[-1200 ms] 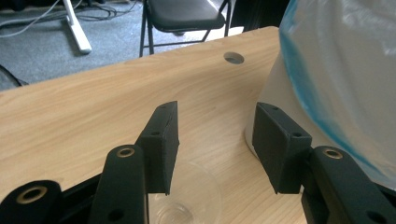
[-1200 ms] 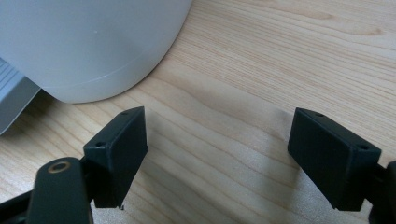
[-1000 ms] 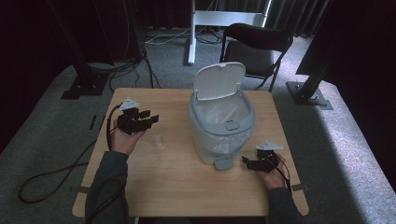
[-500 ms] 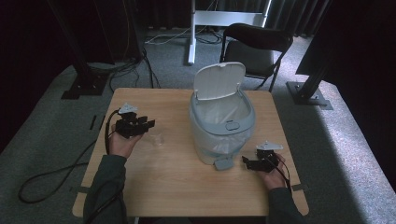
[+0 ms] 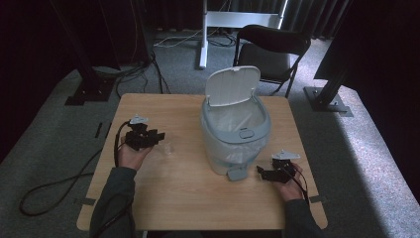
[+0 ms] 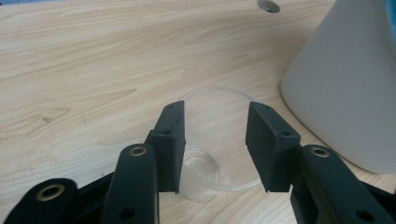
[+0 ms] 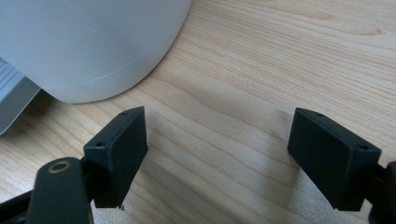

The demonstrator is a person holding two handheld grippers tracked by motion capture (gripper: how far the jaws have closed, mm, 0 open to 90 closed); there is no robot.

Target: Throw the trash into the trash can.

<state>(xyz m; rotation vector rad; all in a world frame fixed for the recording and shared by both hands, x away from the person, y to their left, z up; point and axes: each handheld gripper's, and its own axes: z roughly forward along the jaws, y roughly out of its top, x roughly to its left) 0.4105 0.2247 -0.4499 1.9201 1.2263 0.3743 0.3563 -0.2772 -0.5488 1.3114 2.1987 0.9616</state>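
The left tongs (image 6: 215,140) stand apart around a clear plastic cup (image 6: 219,140) lying on its side on the counter (image 6: 84,70), just beside the pedal bin (image 5: 235,134). The right tongs (image 7: 217,156) gape wide near its pedal (image 5: 237,173).

Bare wood across the near half of the table (image 5: 188,203), open to either hand. Blocked at centre by the pedal bin (image 5: 233,141), lid (image 5: 233,85) raised at the back, mouth open from above. Just left of the bin, a clear plastic cup (image 6: 217,140) on its side, leaving a narrow lane. Pedal (image 5: 236,173) jutting toward the near edge.
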